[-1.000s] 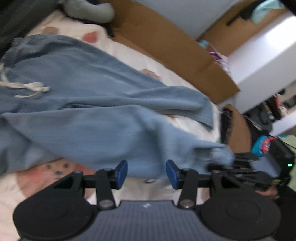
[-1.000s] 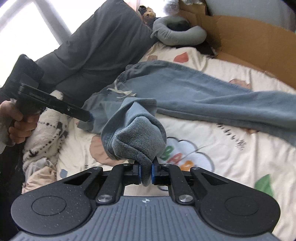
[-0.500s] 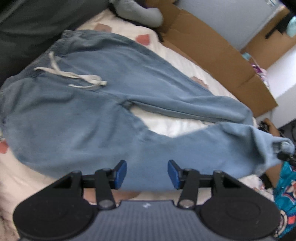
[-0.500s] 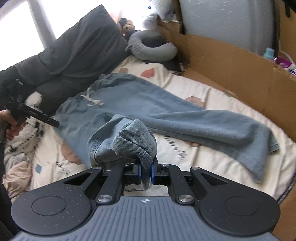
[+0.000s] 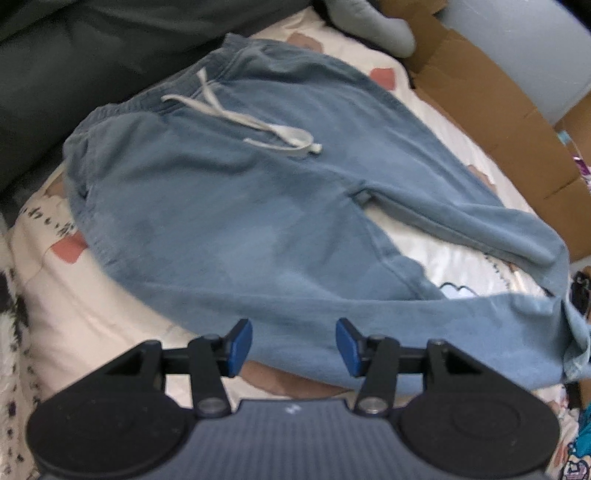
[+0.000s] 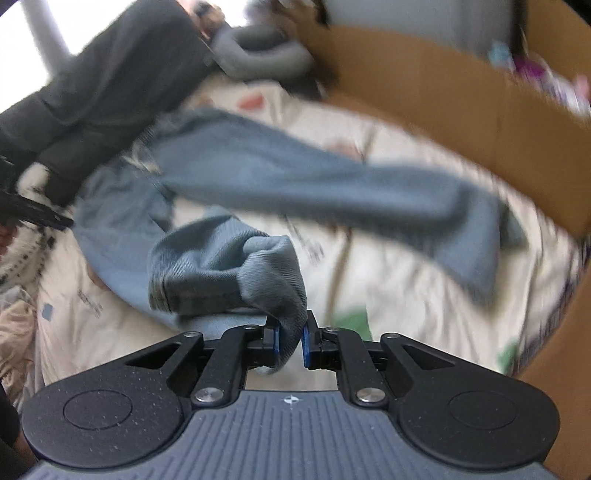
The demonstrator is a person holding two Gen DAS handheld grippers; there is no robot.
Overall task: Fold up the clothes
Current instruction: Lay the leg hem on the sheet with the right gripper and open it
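Note:
Light blue drawstring trousers (image 5: 229, 206) lie spread on the patterned bed sheet (image 5: 110, 314), waistband at the upper left, white drawstring (image 5: 258, 129) on top. My left gripper (image 5: 294, 341) hangs open just above the near leg, nothing between its pads. In the right wrist view my right gripper (image 6: 290, 343) has the cuff of the near trouser leg (image 6: 266, 273) between its pads. Its jaws are opening, and the bunched cuff still fills the gap. The far leg (image 6: 332, 184) stretches out to the right.
A cardboard wall (image 5: 498, 110) runs along the bed's far and right side. A dark grey pillow (image 5: 74, 55) borders the waistband end, with a grey neck pillow (image 5: 373, 26) at the top. A crumpled fleecy cloth (image 6: 18, 258) lies at the left.
The near leg has been drawn out to the right and now lies almost straight. The left gripper's view has swung toward the waistband. The right gripper has carried the cuff right, its pads slightly further apart.

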